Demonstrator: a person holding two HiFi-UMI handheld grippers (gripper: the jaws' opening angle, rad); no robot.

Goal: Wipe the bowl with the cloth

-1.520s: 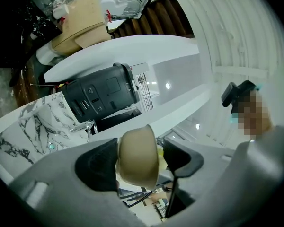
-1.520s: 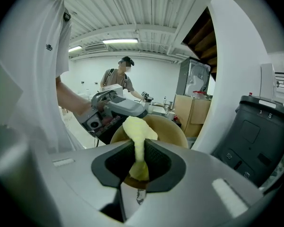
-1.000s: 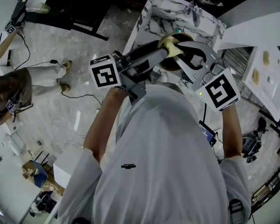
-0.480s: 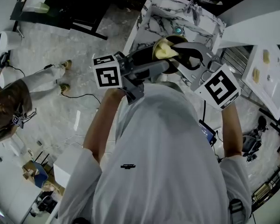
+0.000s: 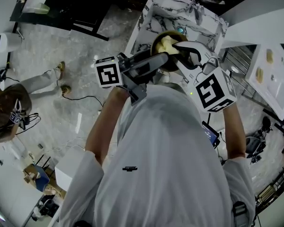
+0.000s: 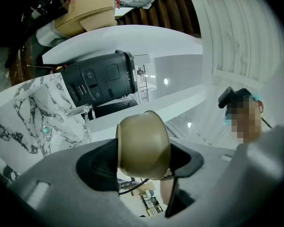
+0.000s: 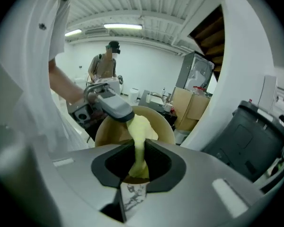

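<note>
In the air over the marble table's near edge, a tan bowl (image 5: 155, 47) lies on its side. My left gripper (image 5: 162, 58) has it across the rim and wall, and the bowl (image 6: 142, 143) fills the gap between the black pads. The left gripper (image 6: 143, 160) has just been closing and is shut on the bowl. A pale yellow cloth (image 7: 141, 131) is pinched in my right gripper (image 7: 138, 162) and runs into the bowl's (image 7: 109, 134) hollow. Seen from the head, the right gripper (image 5: 181, 48) reaches over the rim with the cloth (image 5: 164, 44) inside.
The marble table (image 5: 154, 18) carries a small tap (image 6: 80, 110) and a black appliance (image 6: 104, 79). A white counter (image 5: 270, 74) stands at the right. Another person (image 5: 9, 108) is on the floor at the left, among cables.
My right gripper has swung left with the cloth, further into the bowl. The bowl has shifted slightly up-frame. The person at the left has moved.
</note>
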